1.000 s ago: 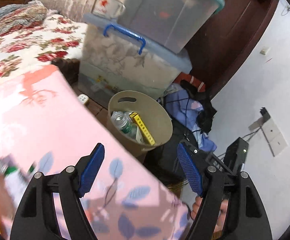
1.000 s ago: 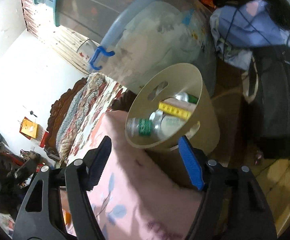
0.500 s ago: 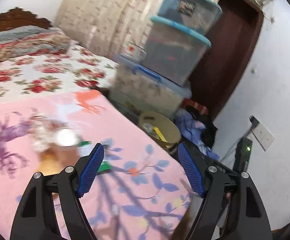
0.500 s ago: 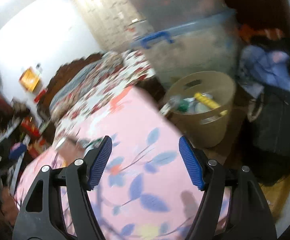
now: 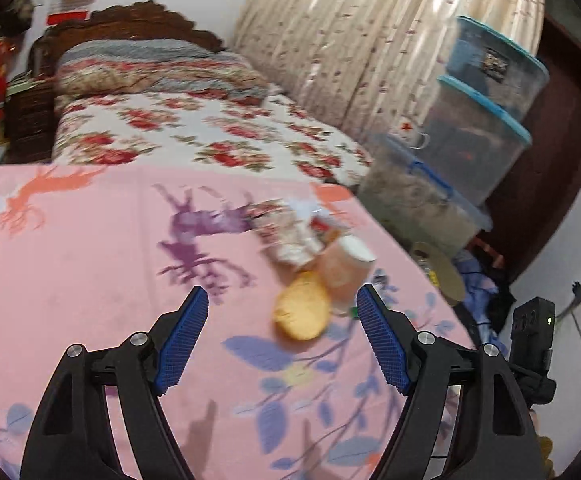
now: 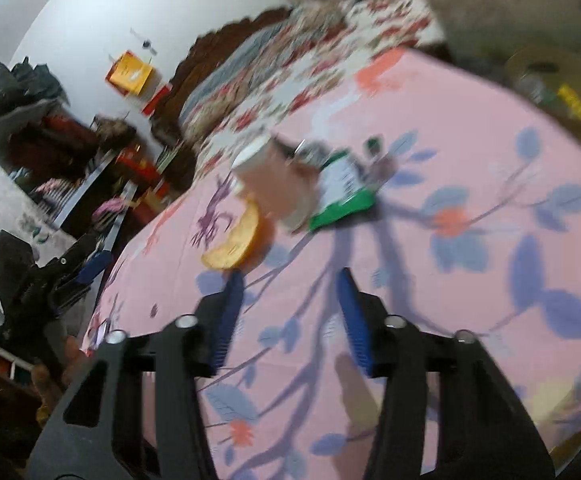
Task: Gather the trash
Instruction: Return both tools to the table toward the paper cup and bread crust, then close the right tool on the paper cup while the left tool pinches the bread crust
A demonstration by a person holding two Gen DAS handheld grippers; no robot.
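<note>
A small pile of trash lies on the pink printed cloth (image 5: 90, 264): an orange peel (image 5: 301, 311), a tipped paper cup (image 5: 346, 266) and a crumpled wrapper (image 5: 286, 236). In the right wrist view the peel (image 6: 234, 240), the cup (image 6: 274, 184) and a green and white packet (image 6: 344, 192) show, blurred. My left gripper (image 5: 282, 344) is open and empty, just short of the peel. My right gripper (image 6: 290, 312) is open and empty, just short of the pile. The tan bin (image 5: 438, 268) stands beyond the cloth's right edge, with trash in it (image 6: 558, 88).
Stacked clear storage boxes (image 5: 474, 128) stand behind the bin. A floral bed (image 5: 194, 128) lies beyond the cloth. Clothes (image 5: 486, 300) lie on the floor by the bin. The left gripper also shows in the right wrist view (image 6: 50, 280).
Both grippers have swung away from the bin toward the trash pile on the pink cloth. The right jaws look narrower than before. Both stay empty.
</note>
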